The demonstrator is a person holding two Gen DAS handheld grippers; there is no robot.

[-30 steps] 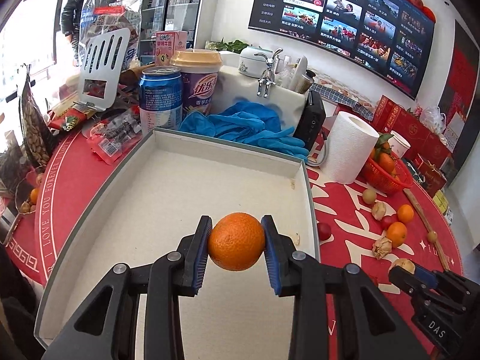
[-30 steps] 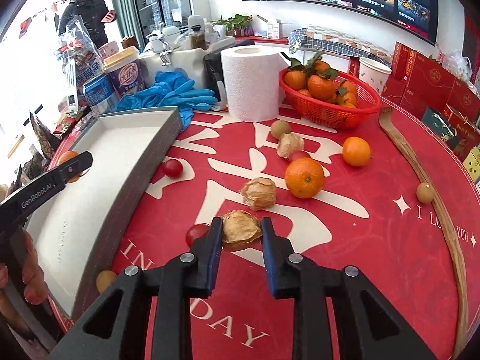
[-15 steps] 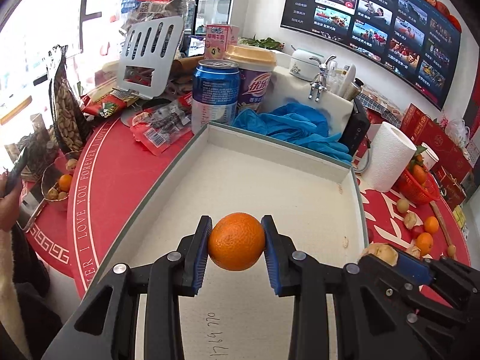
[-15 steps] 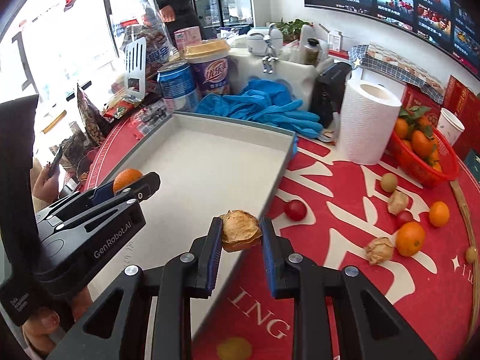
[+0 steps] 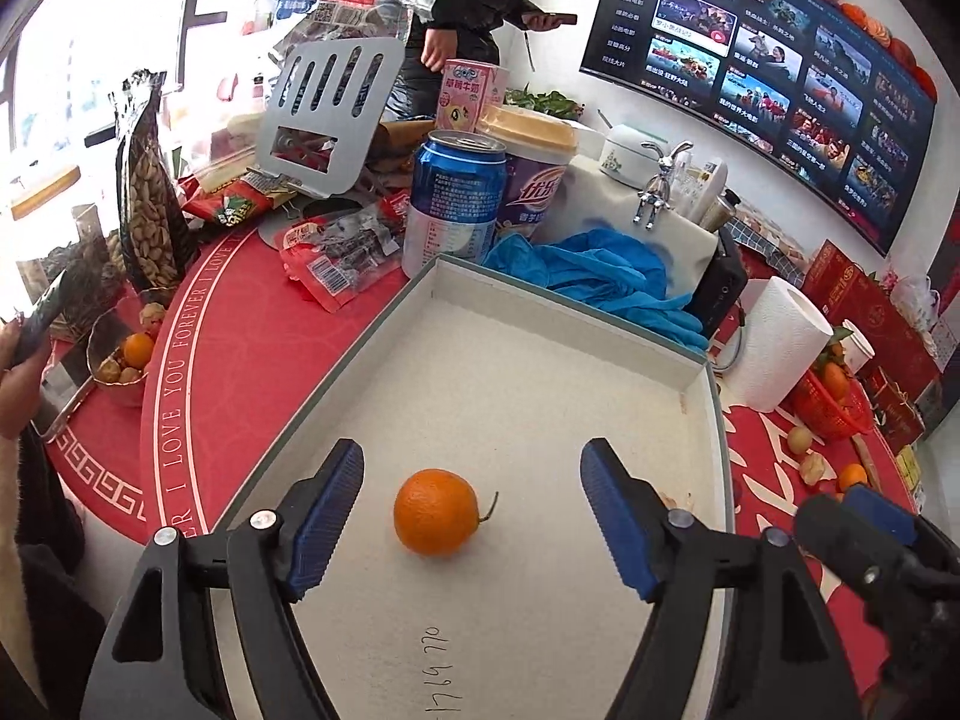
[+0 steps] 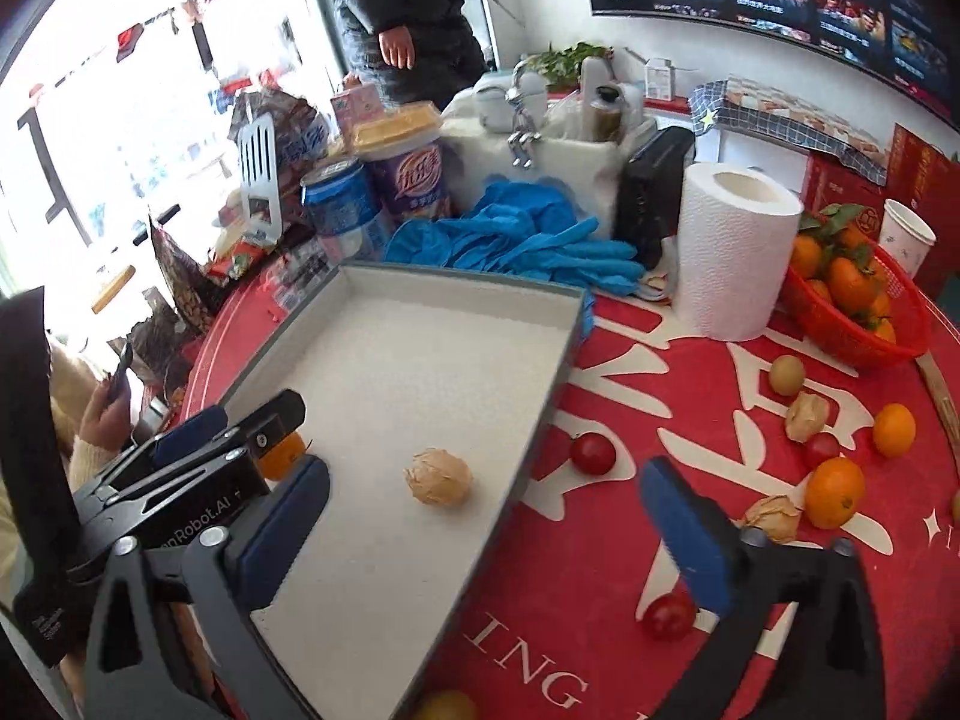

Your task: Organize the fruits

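An orange [image 5: 435,519] lies on the white floor of the grey-rimmed tray [image 5: 570,300]. It sits free between the jaws of my left gripper [image 5: 471,450], which are opening and do not touch it. A papery husked fruit [image 6: 438,476] rests in the same tray [image 6: 540,414] near its right wall, free between the opening jaws of my right gripper [image 6: 483,471]. In the right wrist view the left gripper [image 6: 240,438] stands at the tray's left and half hides the orange [image 6: 282,461]. My right gripper [image 5: 870,546] shows at the left wrist view's right edge.
Loose on the red cloth right of the tray are cherry tomatoes [image 6: 593,453], oranges [image 6: 834,492] and husked fruits [image 6: 771,516]. A red basket [image 6: 900,336], paper roll [image 6: 732,252], blue gloves [image 6: 522,240] and can [image 5: 453,204] crowd the far side. A person [image 6: 408,18] stands behind.
Both grippers opened. The orange dropped from the left jaws onto the tray floor, and the husked fruit dropped from the right jaws into the tray. The right gripper moved left over the tray.
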